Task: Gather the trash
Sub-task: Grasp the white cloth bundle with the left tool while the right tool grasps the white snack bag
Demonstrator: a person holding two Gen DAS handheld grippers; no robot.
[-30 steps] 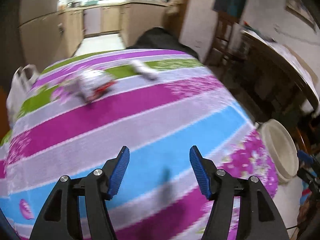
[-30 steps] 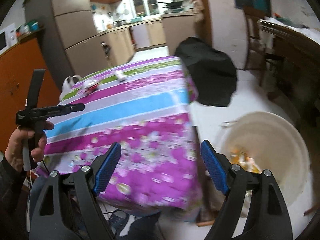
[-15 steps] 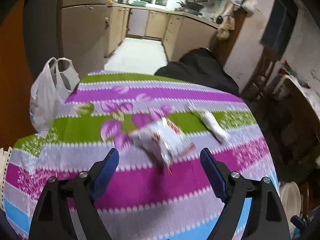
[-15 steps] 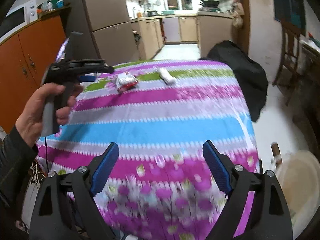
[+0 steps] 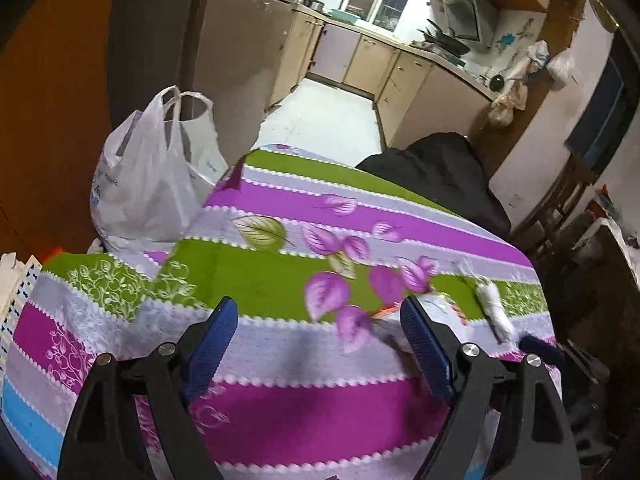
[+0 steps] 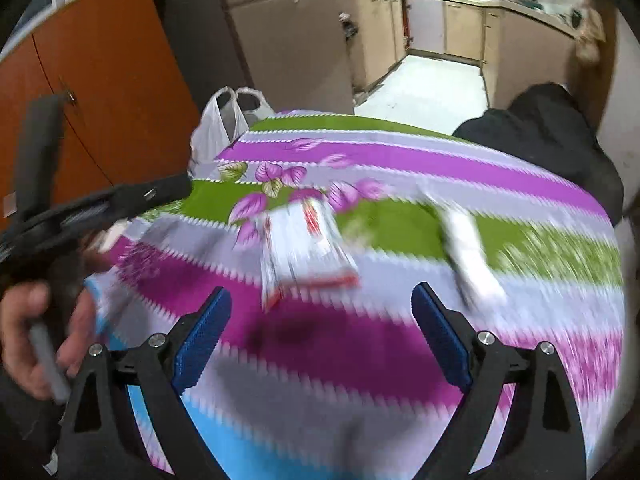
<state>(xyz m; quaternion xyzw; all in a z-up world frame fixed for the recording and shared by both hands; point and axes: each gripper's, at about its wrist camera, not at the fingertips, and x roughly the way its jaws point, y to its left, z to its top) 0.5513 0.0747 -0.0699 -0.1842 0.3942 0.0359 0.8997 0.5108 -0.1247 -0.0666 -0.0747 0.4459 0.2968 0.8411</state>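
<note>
Lying flat on the striped tabletop [image 6: 400,360], a white wrapper with red print [image 6: 304,248] is being framed just ahead of the right gripper [image 6: 322,332], between the lines of its two fingers, with its long axis running away from that gripper. The right gripper's jaws are being opened wider, and nothing is being held between them. A white rolled scrap [image 6: 468,256] is being shown just right of the wrapper, lengthwise too. The left gripper [image 5: 320,344] is being held wide open and empty, left of the wrapper, so the right hand is judged the nearer. In the left view the wrapper is being hidden almost wholly behind that gripper's right finger, only a red edge being seen; the scrap and a white plastic bag [image 5: 144,176] beyond the wrapper are being shown sharply, whereas the right view is being blurred.
</note>
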